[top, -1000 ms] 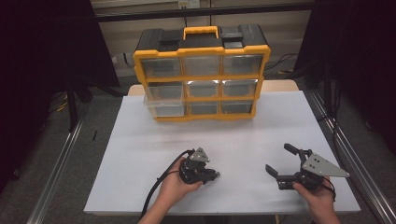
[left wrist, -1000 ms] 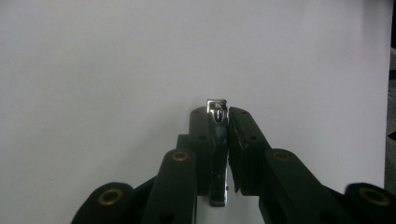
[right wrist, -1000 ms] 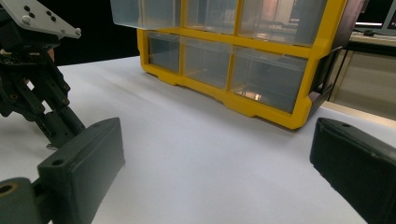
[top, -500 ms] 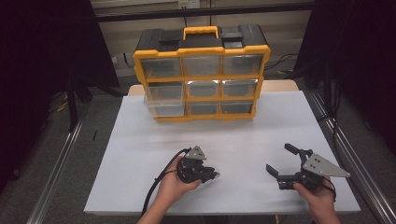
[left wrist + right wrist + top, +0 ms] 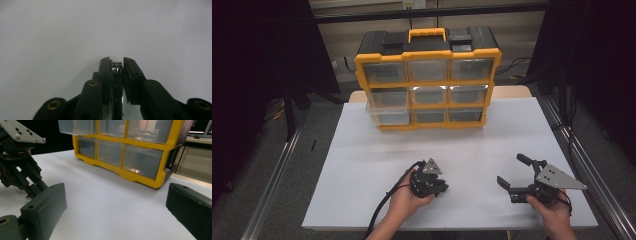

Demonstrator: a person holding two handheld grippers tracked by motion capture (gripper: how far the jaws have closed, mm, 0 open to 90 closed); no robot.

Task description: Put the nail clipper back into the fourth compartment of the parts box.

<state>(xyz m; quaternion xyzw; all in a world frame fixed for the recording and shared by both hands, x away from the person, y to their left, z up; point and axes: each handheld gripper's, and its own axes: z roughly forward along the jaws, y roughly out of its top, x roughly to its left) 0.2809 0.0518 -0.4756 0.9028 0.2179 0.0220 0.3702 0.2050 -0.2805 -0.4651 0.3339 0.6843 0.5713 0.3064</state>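
Between black tongs, slim shiny metal piece

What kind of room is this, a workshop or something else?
Probably a lab bench set up for recording handwork. A white-covered table stands between metal rails and dark curtains; on it a yellow drawer organizer, with hand-held grippers, left and right.

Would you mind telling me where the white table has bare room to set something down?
Bare: the strip between the drawer organizer and both grippers, and the gap between left gripper and right gripper. Crowded: the far edge, under the organizer.
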